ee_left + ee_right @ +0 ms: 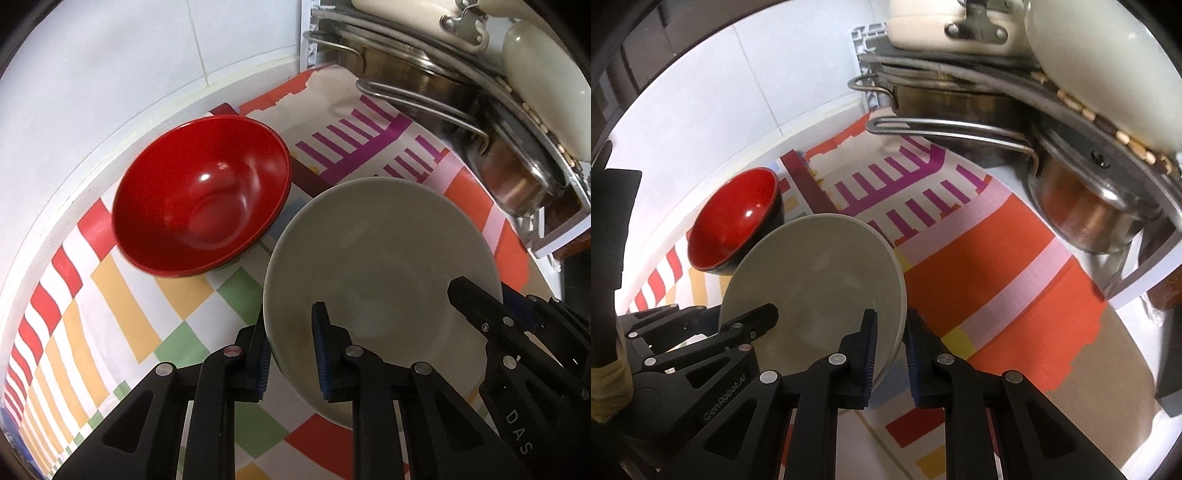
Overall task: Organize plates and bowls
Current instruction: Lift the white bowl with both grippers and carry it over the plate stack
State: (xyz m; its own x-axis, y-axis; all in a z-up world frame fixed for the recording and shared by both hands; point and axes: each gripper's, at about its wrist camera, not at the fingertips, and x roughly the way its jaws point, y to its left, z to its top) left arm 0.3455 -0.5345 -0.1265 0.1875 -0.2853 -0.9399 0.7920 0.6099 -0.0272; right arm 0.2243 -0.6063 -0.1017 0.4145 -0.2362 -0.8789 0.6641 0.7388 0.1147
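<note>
A pale grey-white bowl is held between both grippers above the colourful tablecloth. My left gripper straddles its left rim, one finger outside and one inside, closed on the rim. My right gripper grips the bowl's right rim the same way; its fingers also show in the left wrist view. A red bowl with a black outside stands on the cloth to the left, next to the pale bowl, and shows in the right wrist view.
Steel pots with long handles and a cream pot sit on a rack at the back right. A white tiled wall runs along the left and back. The patterned cloth stretches to the right.
</note>
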